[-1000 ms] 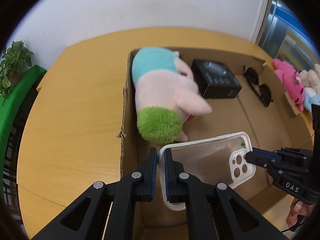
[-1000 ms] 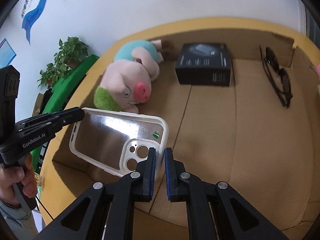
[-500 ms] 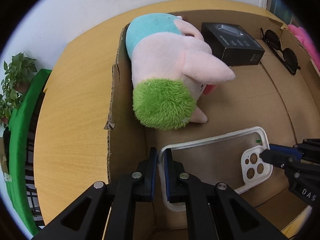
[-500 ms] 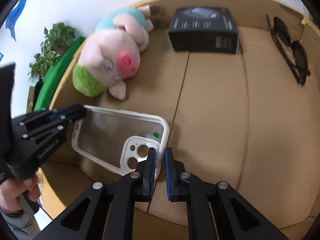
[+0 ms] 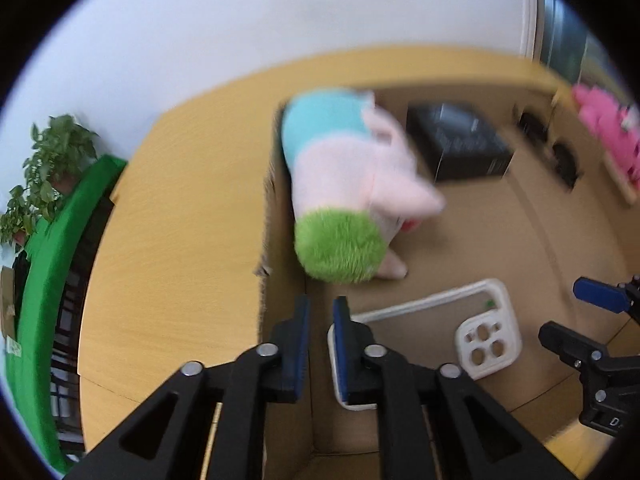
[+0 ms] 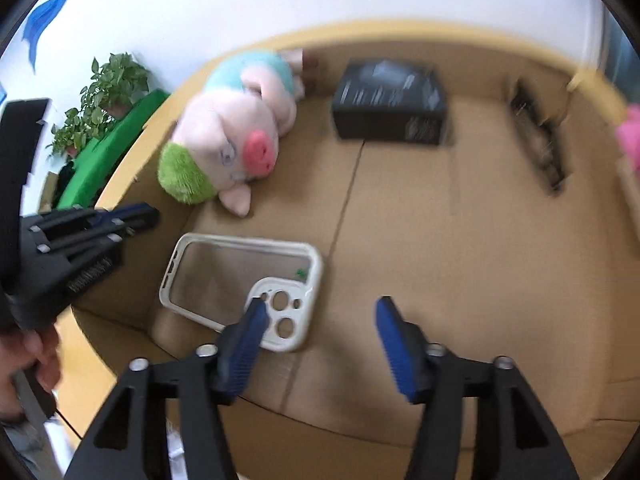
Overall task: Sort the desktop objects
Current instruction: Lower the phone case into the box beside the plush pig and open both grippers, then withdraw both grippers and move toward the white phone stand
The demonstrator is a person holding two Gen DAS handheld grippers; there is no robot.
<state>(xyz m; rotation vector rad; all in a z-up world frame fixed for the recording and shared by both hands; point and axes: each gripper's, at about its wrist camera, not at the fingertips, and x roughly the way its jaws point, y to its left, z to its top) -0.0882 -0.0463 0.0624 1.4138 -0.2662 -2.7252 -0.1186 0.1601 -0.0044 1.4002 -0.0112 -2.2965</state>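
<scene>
A clear phone case [image 6: 240, 284] with a white rim lies flat on the floor of the cardboard box [image 6: 460, 248]; it also shows in the left wrist view [image 5: 436, 328]. My right gripper [image 6: 320, 320] is open above the case's camera end, holding nothing. My left gripper [image 5: 320, 320] has its jaws slightly apart just beside the case's other end, apart from it. A pink plush pig [image 6: 228, 132] with green hair, a black box [image 6: 390, 104] and sunglasses [image 6: 536, 148] lie in the cardboard box.
The cardboard box sits on a wooden table [image 5: 172, 232]. Pink plush toys [image 5: 604, 136] lie beyond the box's right wall. A potted plant [image 5: 52, 168] and a green bench stand at the left.
Both grippers have let go of the phone case. It now lies on the box floor. The right jaws have opened wide, the left a little, and both have drawn back.
</scene>
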